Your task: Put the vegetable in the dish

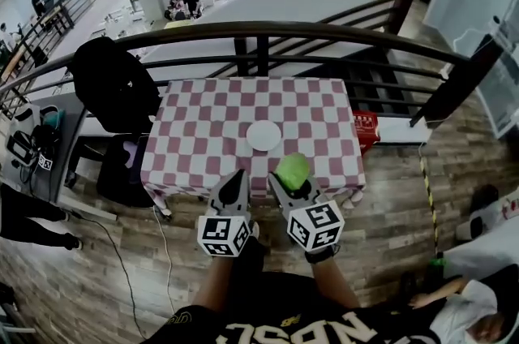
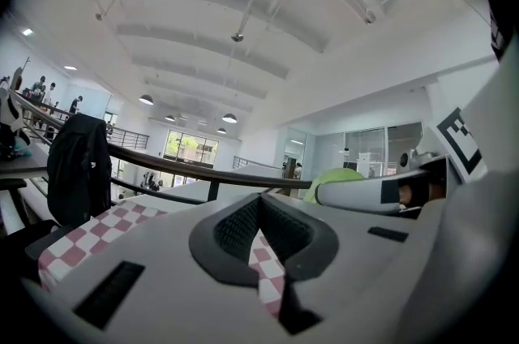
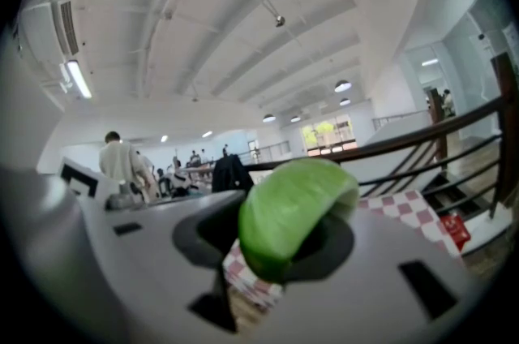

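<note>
The right gripper (image 3: 285, 247) was clenched on the green vegetable (image 3: 292, 208), which sat between its jaws and bulged out ahead of them. In the right gripper view the vegetable's long axis ran slantwise, from its darker end at lower left up to its paler end at upper right. It hung over the near edge of the checked table (image 1: 203, 131), short of the white dish (image 1: 263, 136). The left gripper (image 2: 261, 233), just beside, was closed on nothing.
</note>
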`<state>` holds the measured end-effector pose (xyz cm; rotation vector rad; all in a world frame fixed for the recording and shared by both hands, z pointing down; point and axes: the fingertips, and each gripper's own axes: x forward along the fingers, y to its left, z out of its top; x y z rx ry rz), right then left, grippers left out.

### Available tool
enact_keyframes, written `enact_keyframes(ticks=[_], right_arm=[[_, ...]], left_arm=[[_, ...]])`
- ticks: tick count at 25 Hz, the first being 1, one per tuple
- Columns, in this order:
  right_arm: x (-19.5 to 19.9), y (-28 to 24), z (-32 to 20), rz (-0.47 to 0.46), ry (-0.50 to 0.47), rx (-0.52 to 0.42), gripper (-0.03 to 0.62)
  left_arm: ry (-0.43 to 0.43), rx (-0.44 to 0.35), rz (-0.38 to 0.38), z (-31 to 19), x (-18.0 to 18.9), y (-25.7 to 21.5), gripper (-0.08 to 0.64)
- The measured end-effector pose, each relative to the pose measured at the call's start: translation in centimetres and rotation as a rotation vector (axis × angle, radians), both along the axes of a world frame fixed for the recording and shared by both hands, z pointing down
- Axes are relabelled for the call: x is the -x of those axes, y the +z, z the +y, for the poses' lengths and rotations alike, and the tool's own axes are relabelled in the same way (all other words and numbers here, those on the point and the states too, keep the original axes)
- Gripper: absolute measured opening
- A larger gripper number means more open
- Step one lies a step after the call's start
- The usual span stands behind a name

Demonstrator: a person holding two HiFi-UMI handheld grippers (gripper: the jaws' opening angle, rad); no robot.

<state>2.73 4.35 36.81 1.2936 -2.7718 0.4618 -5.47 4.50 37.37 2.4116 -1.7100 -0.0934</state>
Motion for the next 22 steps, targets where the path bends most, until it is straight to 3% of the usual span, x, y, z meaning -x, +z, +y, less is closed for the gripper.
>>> enact_keyframes(ticks=[9, 14, 18, 22], right_arm=[[4.0, -1.8, -11.2, 0.048, 0.012, -0.038, 0.156], [3.6, 1.0, -14.7, 0.017, 0.042, 0.034, 0.156], [3.0, 4.6, -16.2, 0.029, 0.04, 0.118, 0.156], [2.6, 7.4, -17.3, 0.082, -0.053, 0.158, 0.155]], left_arm=[[0.033, -0.031, 0.012, -12.5, 5.4, -1.0, 0.018], [0.073, 0.024, 0.048, -16.8, 7.8, 1.8, 0.018], [0.118, 0.06, 0.019, -18.8, 8.3, 3.9, 0.018], [0.146, 0.097, -0.002, -20.3, 8.2, 5.9, 0.018]])
